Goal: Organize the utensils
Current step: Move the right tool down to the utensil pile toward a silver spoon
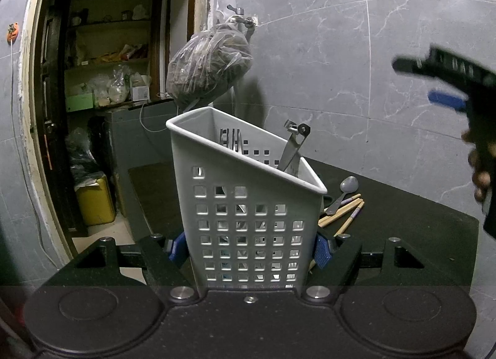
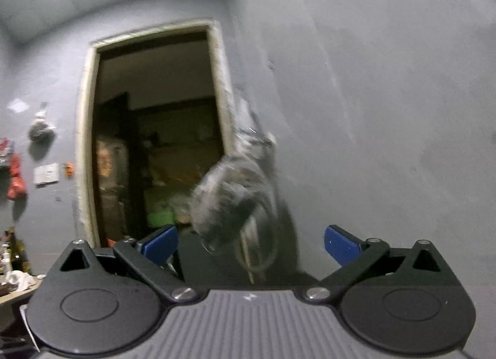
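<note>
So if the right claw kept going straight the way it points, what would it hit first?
Probably the hanging plastic bag, which sits between the open right claw fingers' line; depth is unclear in this blurred view.

Home kitchen: pantry shelves (image 1: 108, 58), tap (image 1: 240, 19)

We see the white basket (image 1: 248, 219) filling the centre of the left wrist frame, its open top partly taken by a can opener (image 1: 293, 148) at the right. At lower right, a spoon (image 1: 342, 194) and chopsticks (image 1: 344, 213) crowd the dark table (image 1: 418, 219). A hanging plastic bag (image 1: 207, 70) blocks the space above the basket, while the right of the frame stays open along the wall.
</note>
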The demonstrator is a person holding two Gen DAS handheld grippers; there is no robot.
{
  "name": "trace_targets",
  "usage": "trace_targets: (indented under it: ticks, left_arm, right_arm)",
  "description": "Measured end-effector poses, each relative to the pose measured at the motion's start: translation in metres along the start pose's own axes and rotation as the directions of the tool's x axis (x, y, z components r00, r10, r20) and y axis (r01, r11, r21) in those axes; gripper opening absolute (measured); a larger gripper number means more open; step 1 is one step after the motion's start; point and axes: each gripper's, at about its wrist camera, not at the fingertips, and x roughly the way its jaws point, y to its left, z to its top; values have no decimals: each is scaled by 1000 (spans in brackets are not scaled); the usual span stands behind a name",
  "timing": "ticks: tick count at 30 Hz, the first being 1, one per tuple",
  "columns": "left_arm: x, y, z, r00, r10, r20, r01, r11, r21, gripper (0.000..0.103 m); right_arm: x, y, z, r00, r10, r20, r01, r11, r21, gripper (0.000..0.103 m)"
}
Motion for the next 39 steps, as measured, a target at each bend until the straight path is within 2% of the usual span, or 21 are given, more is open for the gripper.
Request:
trace_targets:
  ticks: [6,13,17,22,26,29,36,39]
  left_arm:
    - [1,0,0,1000,0,0,0,1000,0,76]
    - [1,-1,0,1000,1,0,-1,1000,0,76]
    - [1,0,0,1000,1,0,-1,1000,0,76]
    - [1,0,0,1000,1,1,-1,1000,-1,76]
    - [1,-1,1,1000,0,0,0,1000,0,76]
    - [1,-1,1,1000,0,-1,0,1000,0,76]
    - [0,-2,1,1000,-3,-1,3,1000,-3,76]
    - [1,-3,2,1000,-2,-1,2,1000,-2,76]
  right_arm:
    - [-4,-26,-29,988,-99,-115,103,994,31,103]
    - [-12,-50,-67,950,-196,-244,226,969,100,103]
    - [-13,-62,-88,927,-214,-308,271,949,159,103]
    - [-1,-69,-94,908,-197,-369,277,944,179,103]
    - [16,-72,-99,866,-198,-459,295,944,150,103]
    - [20,-71,-103,852,-195,-487,298,944,143,103]
    - [59,-68,-91,810,-178,-559,235,971,31,103]
    - [84,-71,-86,804,-170,-570,204,979,-5,103]
